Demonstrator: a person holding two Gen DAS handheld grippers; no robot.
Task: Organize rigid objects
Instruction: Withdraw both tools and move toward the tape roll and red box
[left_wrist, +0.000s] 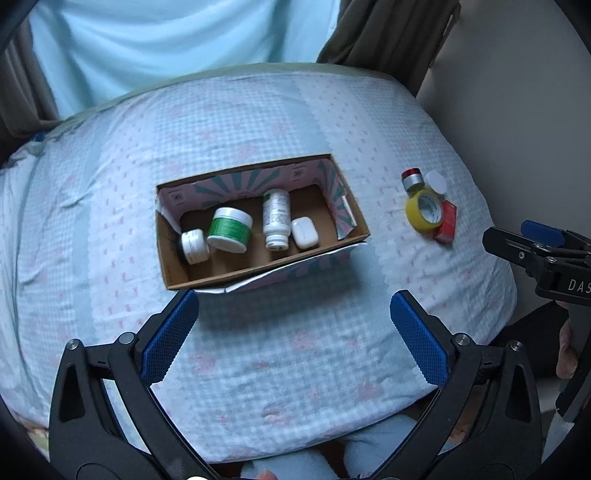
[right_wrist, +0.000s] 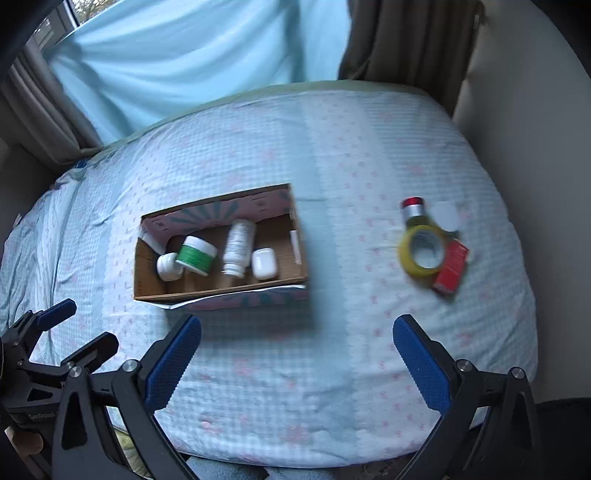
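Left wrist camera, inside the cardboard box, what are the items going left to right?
Small white jar → green-labelled jar → white pill bottle lying on its side → white earbud case.

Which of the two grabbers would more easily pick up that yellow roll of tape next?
Probably the right gripper: the yellow tape roll lies on its side of the bed, outside the cardboard box. The left gripper, also open, faces the box.

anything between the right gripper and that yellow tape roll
Nothing visible does. The open right gripper has only bare bedsheet before the yellow tape roll, which sits against a red box and a small bottle.
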